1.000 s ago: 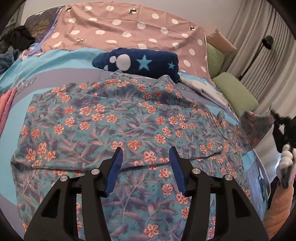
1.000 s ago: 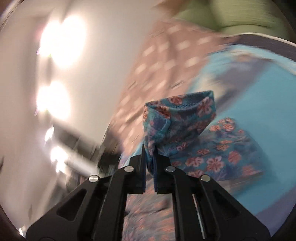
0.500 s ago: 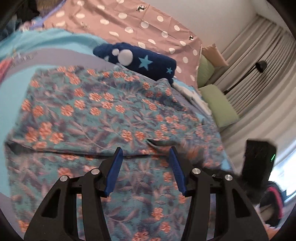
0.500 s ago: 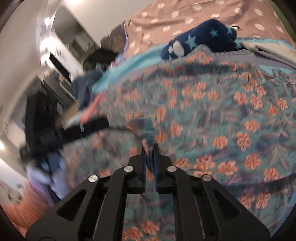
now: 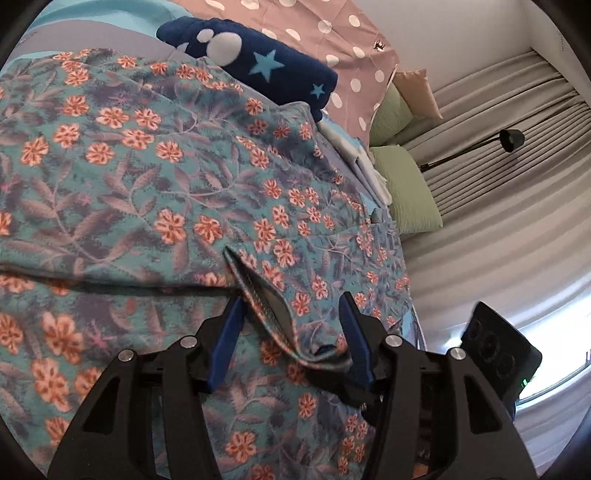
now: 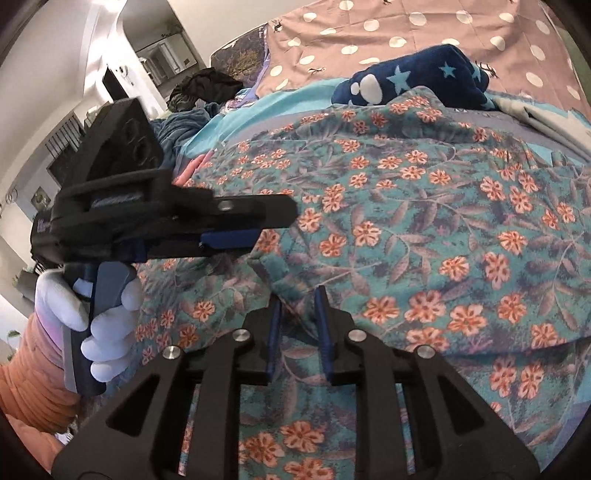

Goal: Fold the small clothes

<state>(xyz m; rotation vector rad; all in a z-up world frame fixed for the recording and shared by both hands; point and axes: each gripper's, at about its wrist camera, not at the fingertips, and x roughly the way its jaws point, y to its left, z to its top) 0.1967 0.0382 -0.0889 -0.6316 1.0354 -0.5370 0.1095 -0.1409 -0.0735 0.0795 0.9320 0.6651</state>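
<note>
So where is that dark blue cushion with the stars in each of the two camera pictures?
Left wrist view: the blue star cushion lies near the top, left of centre, just beyond the far edge of the floral garment.
Right wrist view: the cushion sits near the top, right of centre, again behind the garment.
Shared landmark: the pink polka-dot cover behind it.

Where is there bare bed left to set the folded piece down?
Bare turquoise sheet shows only beyond the floral garment's far left edge, short of the dark clothes pile. Elsewhere it is crowded: the navy star fleece sits at the far edge and pale folded cloth beside the green pillows.
</note>
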